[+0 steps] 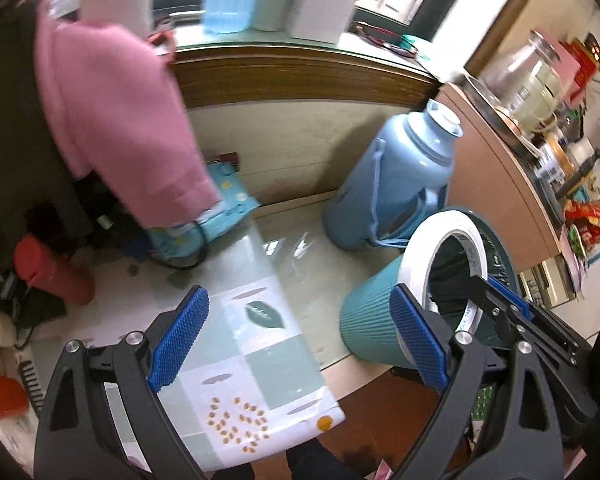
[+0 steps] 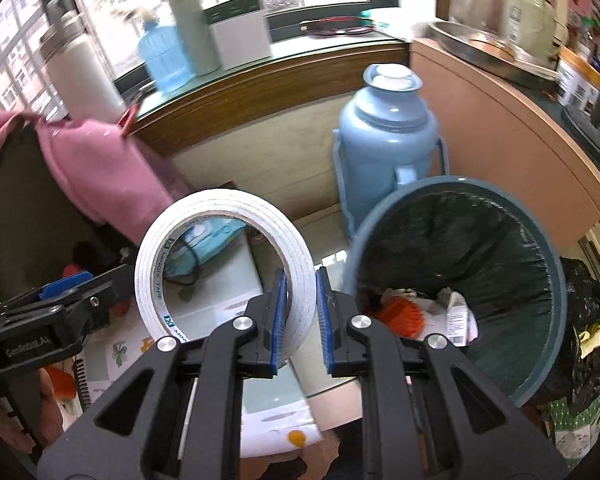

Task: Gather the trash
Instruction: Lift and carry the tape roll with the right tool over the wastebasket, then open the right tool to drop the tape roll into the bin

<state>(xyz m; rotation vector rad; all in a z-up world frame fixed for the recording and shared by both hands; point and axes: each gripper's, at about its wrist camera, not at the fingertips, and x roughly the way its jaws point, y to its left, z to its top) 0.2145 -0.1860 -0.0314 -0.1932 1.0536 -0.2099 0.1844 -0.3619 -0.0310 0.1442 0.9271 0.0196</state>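
Observation:
My right gripper (image 2: pixel 302 304) is shut on the edge of a white roll of tape (image 2: pixel 220 204), one pad inside the ring and one outside. The roll hangs upright just left of a teal ribbed bin (image 2: pixel 452 181) lined with a dark bag. The bin holds an orange object (image 2: pixel 404 316) and a white carton (image 2: pixel 460 320). In the left wrist view the tape (image 1: pixel 420 256) hangs in front of the bin (image 1: pixel 368 308). My left gripper (image 1: pixel 300 340) is open and holds nothing, over the patterned table cover left of the bin.
A tall blue thermos (image 1: pixel 396 176) stands behind the bin against the wall. A pink cloth (image 1: pixel 112 120) hangs at the left over a red cup (image 1: pixel 48 272). Small tan pellets (image 1: pixel 240 428) lie near the table's front edge. A cluttered shelf (image 1: pixel 500 168) stands at the right.

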